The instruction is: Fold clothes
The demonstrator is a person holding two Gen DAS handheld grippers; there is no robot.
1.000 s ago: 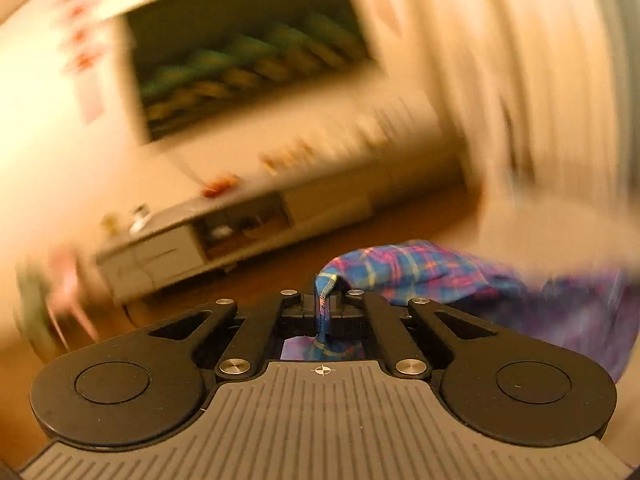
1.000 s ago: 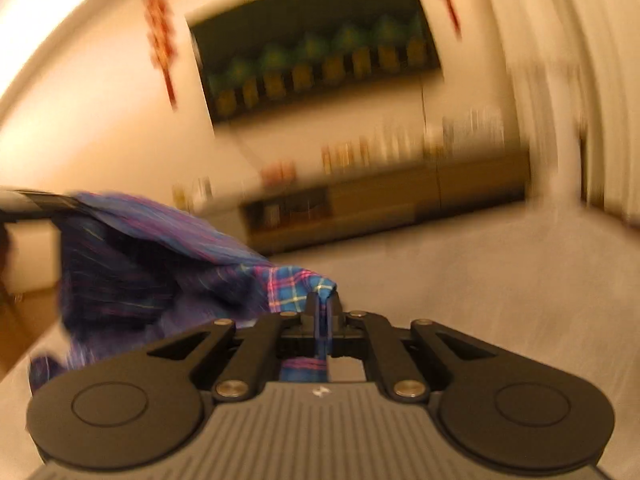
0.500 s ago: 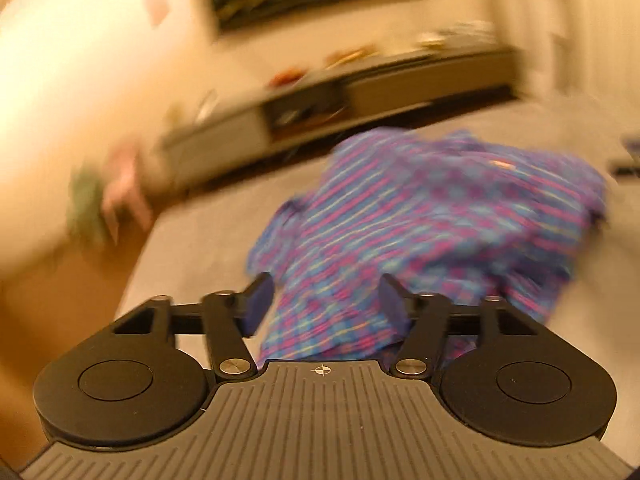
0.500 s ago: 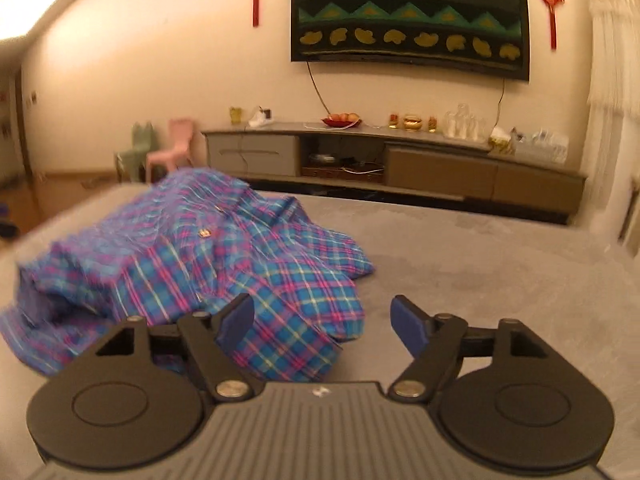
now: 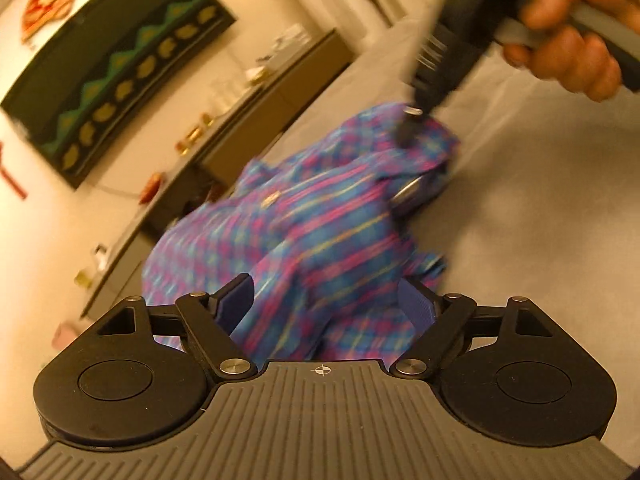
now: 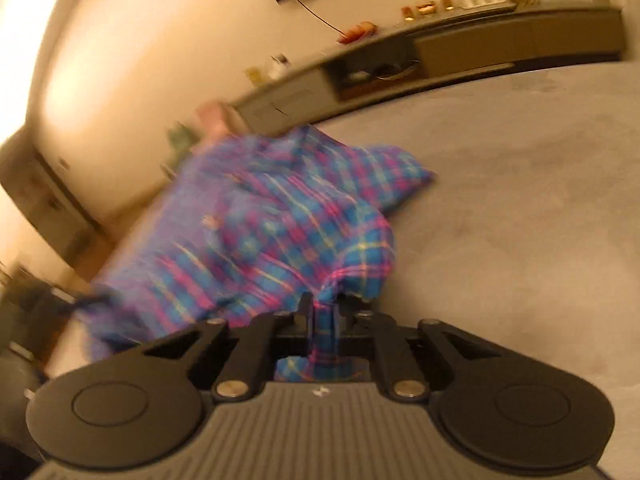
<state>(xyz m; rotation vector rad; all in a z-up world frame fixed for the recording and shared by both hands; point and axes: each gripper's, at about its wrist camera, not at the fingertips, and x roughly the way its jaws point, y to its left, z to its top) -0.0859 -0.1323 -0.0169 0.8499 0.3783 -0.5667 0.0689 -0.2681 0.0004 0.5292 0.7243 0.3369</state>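
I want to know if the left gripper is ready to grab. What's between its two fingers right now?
In the left wrist view, plaid shirt fabric bunches between the left gripper's fingers, whose jaws are opening and not pressing on it.

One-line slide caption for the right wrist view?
Right gripper closing on a pinched fold of the plaid shirt, which lies crumpled on the grey surface.

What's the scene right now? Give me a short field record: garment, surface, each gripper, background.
garment: plaid shirt, crumpled in a heap, not folded
surface: grey surface, shirt lying on it
left gripper: jaws opening, shirt fabric between them, pads not pressing it
right gripper: jaws closing, pinching a fold of the shirt's edge
right hand: gripping the right gripper's handle, seen from the left wrist view
background: low cabinet along the wall
image quality: motion blur in both views
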